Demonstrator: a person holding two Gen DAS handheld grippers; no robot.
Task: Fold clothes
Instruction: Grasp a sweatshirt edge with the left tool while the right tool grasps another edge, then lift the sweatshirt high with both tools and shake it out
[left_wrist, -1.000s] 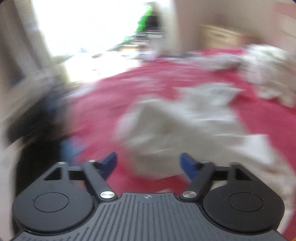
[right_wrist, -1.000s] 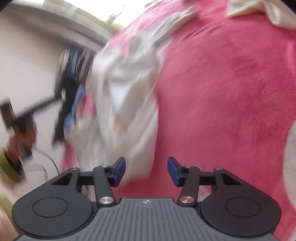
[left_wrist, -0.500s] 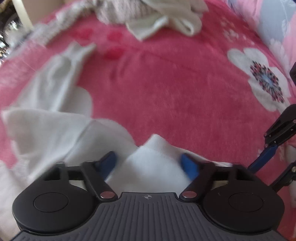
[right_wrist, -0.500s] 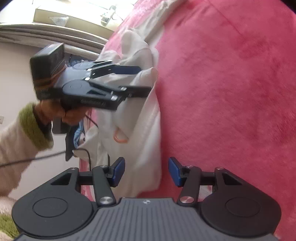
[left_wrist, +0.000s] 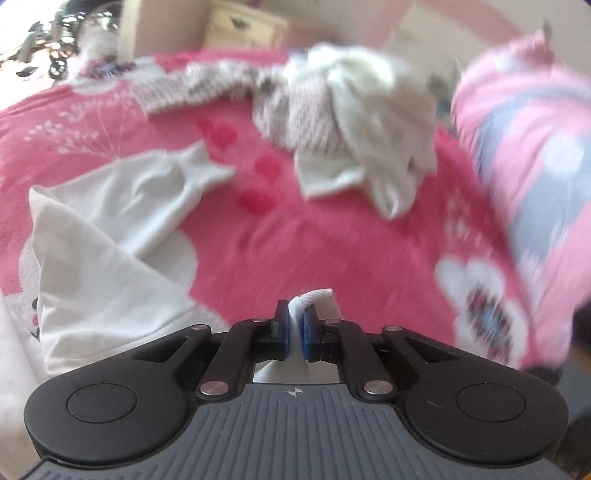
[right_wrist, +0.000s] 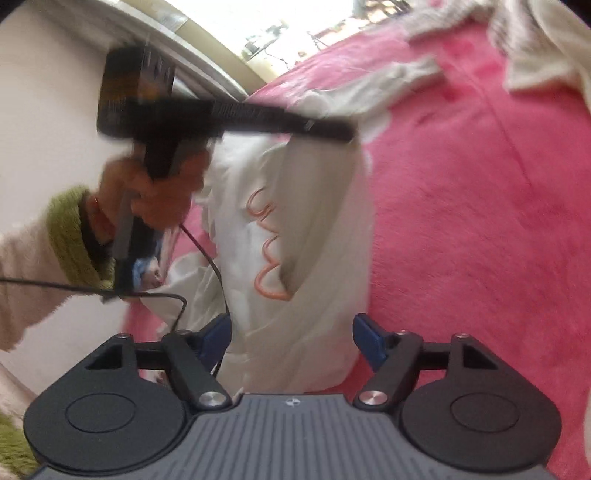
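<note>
Half a second on, the left gripper (left_wrist: 294, 325) has snapped together on a fold of the white garment (left_wrist: 107, 258), where its blue pads stood wide apart around the cloth before, and it has lifted so that its camera now looks across the bed rather than down on it. A bunched white hem pokes up between the pads at 12 o'clock from the gripper body. From that pinch the garment falls away toward 9 o'clock, spreading over the pink bedspread (left_wrist: 332, 229) with one sleeve reaching out at 10 o'clock.

Seen from the right wrist, the left gripper (right_wrist: 345, 131) stretches as a dark blurred bar across the upper frame, held by a hand (right_wrist: 155, 192) in a cream sleeve with a green cuff (right_wrist: 72, 236), a black cable trailing beneath. The white garment (right_wrist: 306, 266), bearing orange looped stitching, hangs from its tip down toward the camera.

The right gripper (right_wrist: 291, 338) stays spread wide, blue pads well apart, with the lower edge of the garment lying between them at 12 o'clock; whether either pad touches the cloth cannot be told.

At 1 o'clock in the left view, a heap of other laundry (left_wrist: 343, 110), cream and grey-striped knit, sits farther up the bed, well apart from the held garment. A pink and blue-grey floral quilt (left_wrist: 524, 155) rises at 3 o'clock.
</note>
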